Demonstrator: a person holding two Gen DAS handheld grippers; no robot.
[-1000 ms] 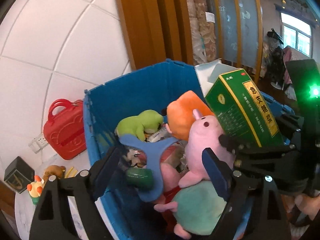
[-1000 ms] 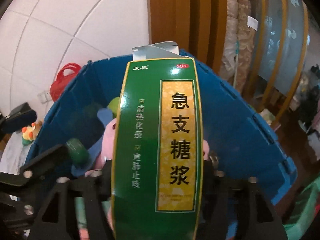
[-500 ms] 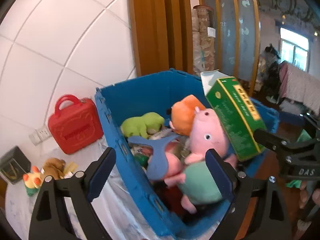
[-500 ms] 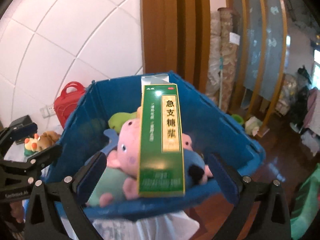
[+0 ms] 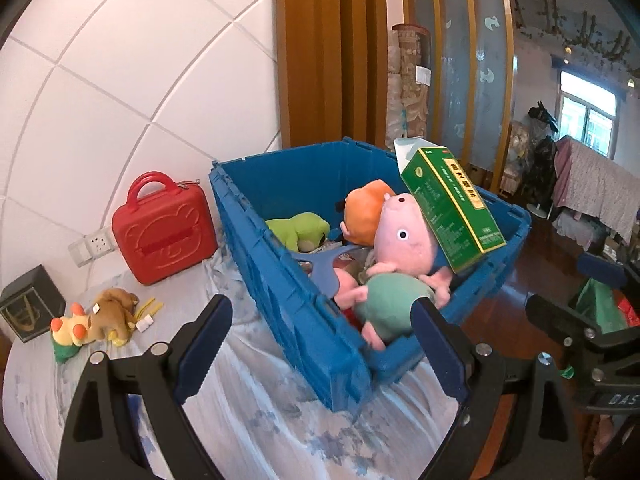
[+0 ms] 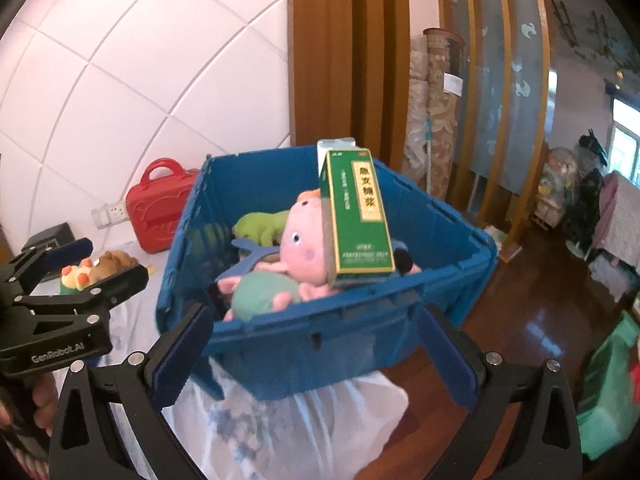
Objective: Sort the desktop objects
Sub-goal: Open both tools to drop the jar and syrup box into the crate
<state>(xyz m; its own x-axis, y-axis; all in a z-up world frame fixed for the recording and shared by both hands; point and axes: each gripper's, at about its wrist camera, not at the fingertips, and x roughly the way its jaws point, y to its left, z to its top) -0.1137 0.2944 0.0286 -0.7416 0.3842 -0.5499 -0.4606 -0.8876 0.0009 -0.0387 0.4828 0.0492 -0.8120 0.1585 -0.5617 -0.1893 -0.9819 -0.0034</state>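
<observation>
A blue crate (image 5: 296, 300) (image 6: 320, 340) stands on the cloth-covered table, filled with plush toys. A green medicine box (image 5: 452, 208) (image 6: 358, 216) leans on a pink pig plush (image 5: 400, 240) (image 6: 304, 248) inside it. A green frog plush (image 5: 298, 228) and an orange plush (image 5: 366, 210) lie behind. My left gripper (image 5: 320, 348) is open and empty, in front of the crate's near-left corner. My right gripper (image 6: 312, 356) is open and empty, in front of the crate's near wall.
A red case (image 5: 164, 228) stands against the white wall left of the crate. A brown plush (image 5: 114, 308), a yellow-orange toy (image 5: 66, 330) and a black box (image 5: 28, 304) lie on the cloth at the left. The wooden floor (image 6: 520, 320) lies beyond the table's right edge.
My right gripper let go of the green medicine box, which now rests in the crate. Both grippers have drawn back from the crate, open.
</observation>
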